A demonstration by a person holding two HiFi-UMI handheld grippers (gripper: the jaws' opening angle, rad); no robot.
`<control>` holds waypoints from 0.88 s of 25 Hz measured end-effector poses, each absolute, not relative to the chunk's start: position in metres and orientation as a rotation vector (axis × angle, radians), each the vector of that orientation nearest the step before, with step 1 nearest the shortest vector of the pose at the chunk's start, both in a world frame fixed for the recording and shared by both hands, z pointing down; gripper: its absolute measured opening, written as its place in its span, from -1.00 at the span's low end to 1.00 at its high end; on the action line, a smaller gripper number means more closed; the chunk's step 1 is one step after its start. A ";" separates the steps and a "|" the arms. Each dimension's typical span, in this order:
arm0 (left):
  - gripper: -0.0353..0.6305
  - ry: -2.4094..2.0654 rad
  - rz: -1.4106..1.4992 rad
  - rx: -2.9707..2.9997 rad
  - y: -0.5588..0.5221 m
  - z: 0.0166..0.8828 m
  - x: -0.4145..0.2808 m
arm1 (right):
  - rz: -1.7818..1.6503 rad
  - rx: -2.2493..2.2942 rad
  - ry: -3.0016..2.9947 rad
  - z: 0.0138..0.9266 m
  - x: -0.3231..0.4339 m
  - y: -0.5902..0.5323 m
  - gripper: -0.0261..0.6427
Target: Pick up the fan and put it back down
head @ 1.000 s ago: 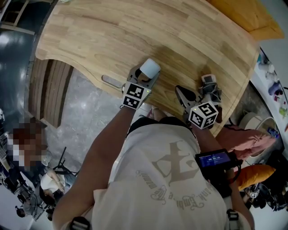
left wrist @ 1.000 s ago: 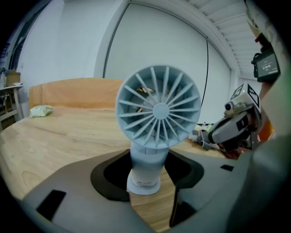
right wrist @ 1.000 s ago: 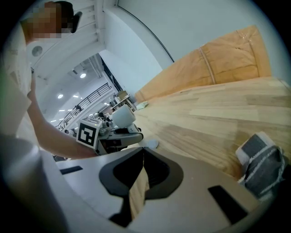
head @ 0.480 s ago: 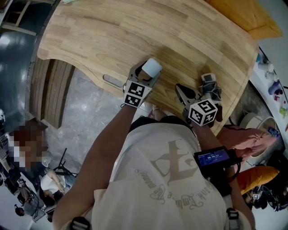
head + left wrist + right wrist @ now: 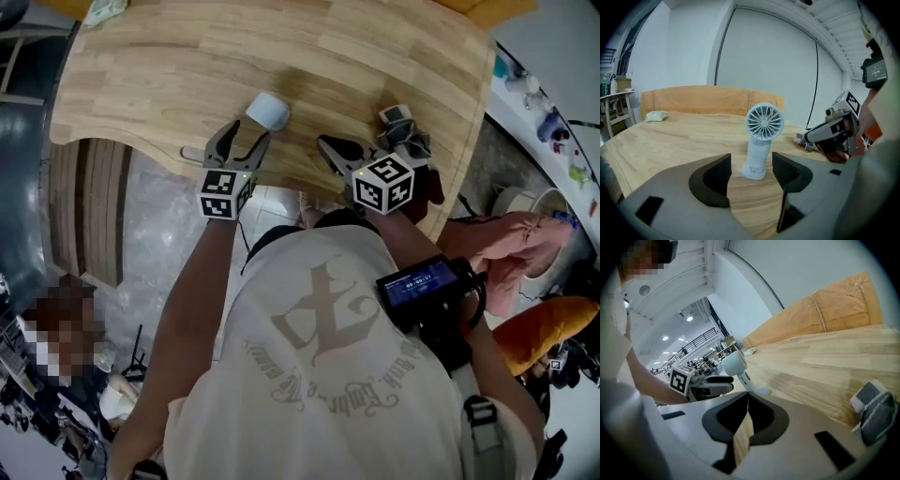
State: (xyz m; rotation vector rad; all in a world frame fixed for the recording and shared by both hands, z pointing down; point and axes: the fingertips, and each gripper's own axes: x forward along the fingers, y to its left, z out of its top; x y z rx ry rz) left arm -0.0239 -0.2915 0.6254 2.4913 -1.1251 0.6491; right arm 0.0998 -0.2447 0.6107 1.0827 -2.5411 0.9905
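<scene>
**A:** Where's the fan right now?

**B:** The small white fan (image 5: 267, 110) stands upright on the wooden table (image 5: 169, 66), near the edge closest to the person. Its round grille head sits on top of a stubby handle.

**A:** And the left claw, is it on the fan?

**B:** No. The left claw (image 5: 242, 136) points at the fan from the person's side, and it is released. Its jaws have just been opening and now stand wide apart. In the left gripper view the fan's base shows in the gap between the two dark pads, a little beyond their tips. Neither pad touches it.

**A:** What about the right claw?

**B:** The right claw (image 5: 328, 146) sits low over the table to the right of the fan, apart from it. It is clenched, with the jaws meeting and nothing between them.

**A:** Anything else on the table?

**B:** A small grey object (image 5: 398, 120) lies just beside the right claw, but I cannot tell what it is. A pale crumpled cloth (image 5: 657, 116) lies at the far left of the table, well apart from the fan.
</scene>
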 end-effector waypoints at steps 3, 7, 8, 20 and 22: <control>-0.06 -1.164 0.632 2.481 -0.277 0.609 -0.042 | 0.965 1.082 -2.559 0.599 0.092 -0.235 -0.88; -0.06 -1.200 0.605 2.466 -0.255 0.591 -0.063 | 0.922 1.086 -2.581 0.586 0.082 -0.220 -0.88; -0.06 -1.202 0.595 2.467 -0.249 0.588 -0.066 | 0.911 1.085 -2.588 0.585 0.080 -0.216 -0.88; -0.86 -1.165 0.448 2.519 -0.161 0.559 -0.064 | 0.695 0.961 -2.739 0.553 0.062 -0.170 -0.88; -0.86 -1.162 0.428 2.523 -0.142 0.552 -0.064 | 0.669 0.948 -2.749 0.546 0.060 -0.156 -0.88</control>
